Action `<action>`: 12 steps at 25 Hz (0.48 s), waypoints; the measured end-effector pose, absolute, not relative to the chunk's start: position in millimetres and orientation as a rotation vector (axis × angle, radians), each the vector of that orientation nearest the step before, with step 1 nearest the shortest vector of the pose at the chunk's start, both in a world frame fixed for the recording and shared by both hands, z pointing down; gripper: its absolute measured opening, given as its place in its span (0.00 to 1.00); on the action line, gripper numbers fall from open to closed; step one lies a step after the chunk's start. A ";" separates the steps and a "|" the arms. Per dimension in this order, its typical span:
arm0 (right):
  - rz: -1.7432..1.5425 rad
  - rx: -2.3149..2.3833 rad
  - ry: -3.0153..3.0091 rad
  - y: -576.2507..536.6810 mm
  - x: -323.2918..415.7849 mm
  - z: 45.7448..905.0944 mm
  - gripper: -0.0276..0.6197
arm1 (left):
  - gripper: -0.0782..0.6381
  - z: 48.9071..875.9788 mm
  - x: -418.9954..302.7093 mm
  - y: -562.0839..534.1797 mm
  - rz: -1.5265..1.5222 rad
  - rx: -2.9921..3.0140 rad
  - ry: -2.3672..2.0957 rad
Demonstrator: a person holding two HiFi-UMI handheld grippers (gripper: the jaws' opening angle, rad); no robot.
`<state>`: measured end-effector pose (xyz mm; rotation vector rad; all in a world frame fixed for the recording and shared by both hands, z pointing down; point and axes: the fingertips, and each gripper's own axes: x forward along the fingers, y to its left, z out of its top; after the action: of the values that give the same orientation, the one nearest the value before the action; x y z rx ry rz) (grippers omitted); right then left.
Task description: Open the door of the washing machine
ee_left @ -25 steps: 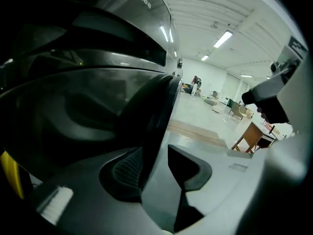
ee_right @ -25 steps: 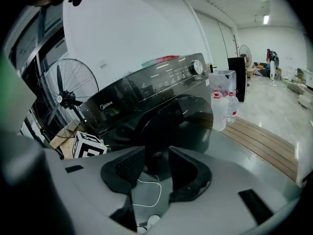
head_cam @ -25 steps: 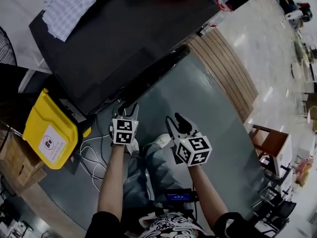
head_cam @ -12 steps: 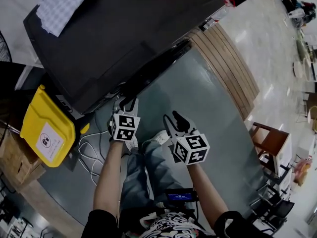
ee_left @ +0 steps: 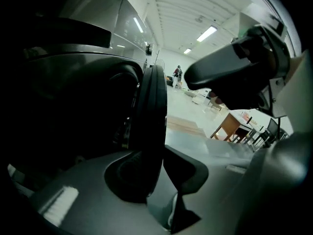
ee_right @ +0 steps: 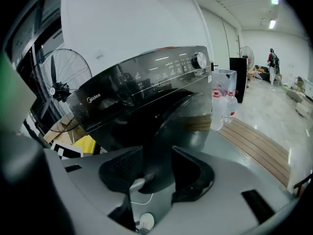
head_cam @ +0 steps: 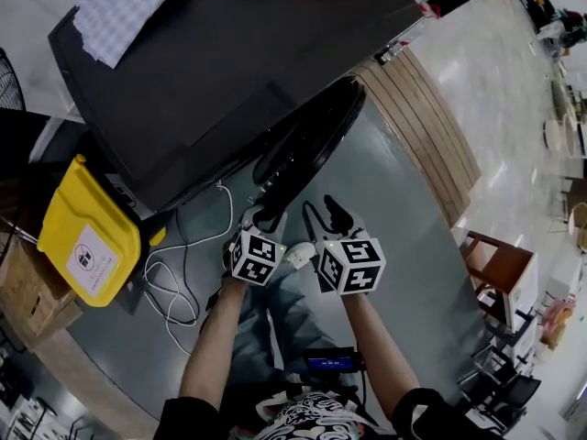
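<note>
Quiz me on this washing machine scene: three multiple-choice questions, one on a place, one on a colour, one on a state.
1. Where does the checked cloth lie? A on the washing machine; B on the floor; C in the drum.
2. What colour is the bin beside the machine? A red; B yellow; C green.
3. How is the door? A shut flush; B partly open; C taken off.
Answers: A, it drapes over the machine's top; B, its body is bright yellow; B, it stands out from the front, rim between the left hand-held gripper's closing jaws.
</note>
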<state>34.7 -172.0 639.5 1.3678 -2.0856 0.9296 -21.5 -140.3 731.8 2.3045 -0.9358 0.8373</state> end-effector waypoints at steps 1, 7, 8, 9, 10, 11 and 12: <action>0.918 1.390 -2.073 -174.9 36.4 639.0 0.32 | 0.25 730.5 -13.8 -134.0 0.805 2.287 -0.915; 0.831 1.445 -1.932 -176.7 57.8 657.1 0.32 | 0.43 717.5 -5.0 -107.4 0.681 2.199 -0.874; 0.815 1.444 -1.924 -174.1 63.5 658.2 0.32 | 0.42 716.4 -8.9 -106.2 0.674 2.192 -0.885; 0.801 1.441 -1.925 -171.2 69.6 657.8 0.32 | 0.42 716.2 -14.0 -106.8 0.662 2.180 -0.903; 0.792 1.440 -1.928 -168.2 76.0 656.8 0.31 | 0.42 716.0 -20.2 -109.1 0.649 2.164 -0.928; 0.790 1.441 -1.927 -165.1 83.0 656.0 0.30 | 0.42 715.4 -26.9 -113.0 0.634 2.148 -0.958; 0.792 1.444 -1.920 -162.2 90.4 655.6 0.29 | 0.41 714.8 -34.0 -117.9 0.620 2.131 -0.991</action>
<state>90.4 -162.2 655.6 1.4441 -1.9204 0.7919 -34.0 -117.9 714.8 2.1311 -0.9907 0.6201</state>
